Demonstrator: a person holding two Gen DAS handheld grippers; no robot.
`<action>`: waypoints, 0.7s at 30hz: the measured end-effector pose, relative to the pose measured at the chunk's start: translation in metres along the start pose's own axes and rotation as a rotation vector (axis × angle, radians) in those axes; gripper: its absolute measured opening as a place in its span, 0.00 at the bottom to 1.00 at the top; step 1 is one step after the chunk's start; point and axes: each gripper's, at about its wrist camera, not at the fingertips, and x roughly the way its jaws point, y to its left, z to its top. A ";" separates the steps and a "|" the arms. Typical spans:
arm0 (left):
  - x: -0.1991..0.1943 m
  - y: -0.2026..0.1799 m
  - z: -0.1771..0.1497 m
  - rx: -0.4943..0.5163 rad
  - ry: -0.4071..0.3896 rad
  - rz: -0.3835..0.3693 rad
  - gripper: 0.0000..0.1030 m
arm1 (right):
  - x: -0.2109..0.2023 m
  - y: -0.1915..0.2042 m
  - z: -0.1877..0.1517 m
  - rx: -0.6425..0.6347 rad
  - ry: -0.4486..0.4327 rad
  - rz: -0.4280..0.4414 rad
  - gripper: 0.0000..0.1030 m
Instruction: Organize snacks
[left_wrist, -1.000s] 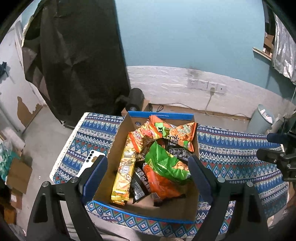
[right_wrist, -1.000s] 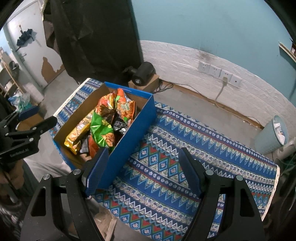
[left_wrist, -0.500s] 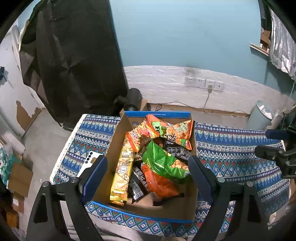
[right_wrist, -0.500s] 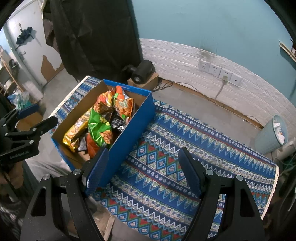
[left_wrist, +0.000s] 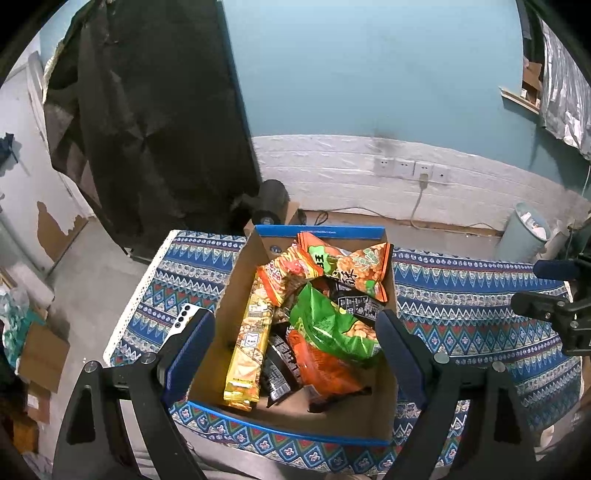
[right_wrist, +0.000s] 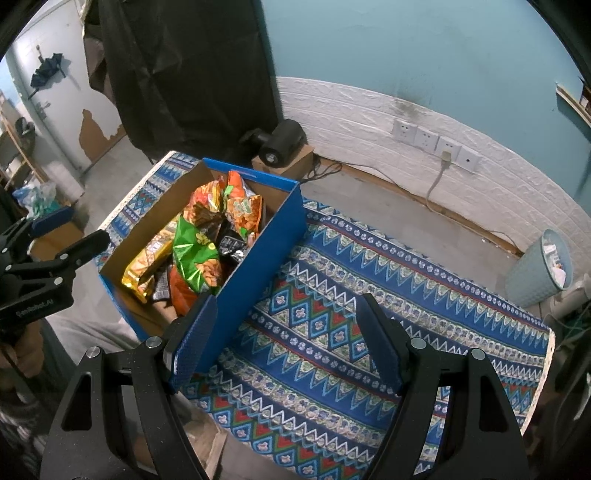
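A blue cardboard box (left_wrist: 384, 417) (right_wrist: 258, 258) stands on a patterned blue cloth (right_wrist: 351, 295) over the table. It holds several snack packs: a green bag (left_wrist: 328, 325) (right_wrist: 195, 254), orange bags (left_wrist: 354, 262), a long yellow pack (left_wrist: 251, 339) and dark bars (left_wrist: 280, 365). My left gripper (left_wrist: 295, 347) is open and empty, held above the box's near half. My right gripper (right_wrist: 288, 339) is open and empty, above the cloth just right of the box. Each gripper shows at the edge of the other's view.
A white phone (left_wrist: 183, 317) lies on the cloth left of the box. A black cylindrical device (right_wrist: 280, 144) sits on a carton behind the table. A pale bin (right_wrist: 539, 269) stands on the floor at right. Wall sockets (right_wrist: 432, 140) are behind.
Both grippers have lifted and pulled back slightly, so the box and cloth sit a little lower and smaller in view. Both jaws stay open. Nothing in the box has moved.
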 end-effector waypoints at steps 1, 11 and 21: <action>0.000 0.000 0.000 0.000 -0.001 -0.001 0.87 | 0.000 0.000 0.000 0.001 0.001 0.001 0.75; 0.004 -0.001 -0.001 0.011 0.020 0.032 0.87 | 0.000 0.001 0.000 0.000 0.004 0.000 0.75; 0.007 -0.003 -0.003 0.014 0.036 0.033 0.87 | -0.002 0.000 -0.001 -0.004 0.007 -0.003 0.75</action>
